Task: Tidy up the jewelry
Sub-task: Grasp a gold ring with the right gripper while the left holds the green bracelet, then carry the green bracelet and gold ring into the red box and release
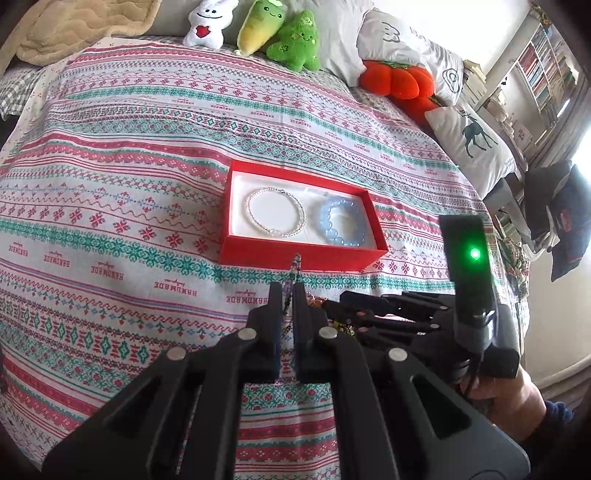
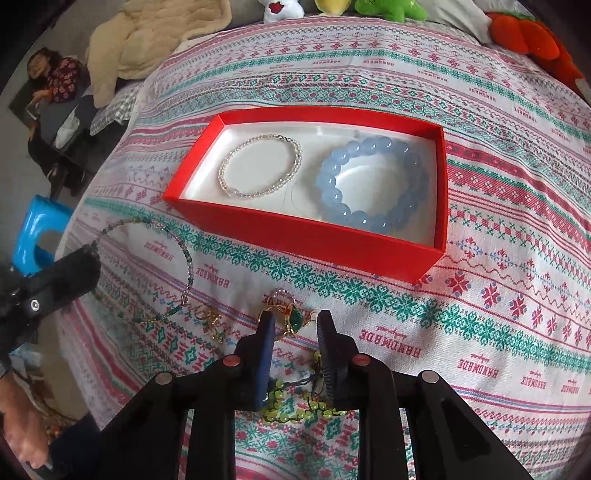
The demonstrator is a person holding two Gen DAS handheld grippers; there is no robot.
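Observation:
A red box (image 1: 295, 254) (image 2: 295, 236) with a white lining lies on the patterned bedspread. It holds a clear bead bracelet (image 1: 275, 212) (image 2: 258, 166) at left and a blue bead bracelet (image 1: 341, 221) (image 2: 373, 184) at right. My left gripper (image 1: 289, 291) is shut on a thin multicolour bead bracelet (image 1: 295, 266) (image 2: 184, 254), held just in front of the box. My right gripper (image 2: 293, 321) is open and low over the bedspread. A gold ring with a green stone (image 2: 293, 319) lies between its tips. A yellow-green bead bracelet (image 2: 295, 410) lies under its fingers.
A small gold piece (image 2: 212, 321) lies left of the ring. Plush toys (image 1: 273, 33) and pillows (image 1: 469, 144) line the far edge of the bed. A beige blanket (image 2: 155, 40) and a blue stool (image 2: 35, 232) are at left.

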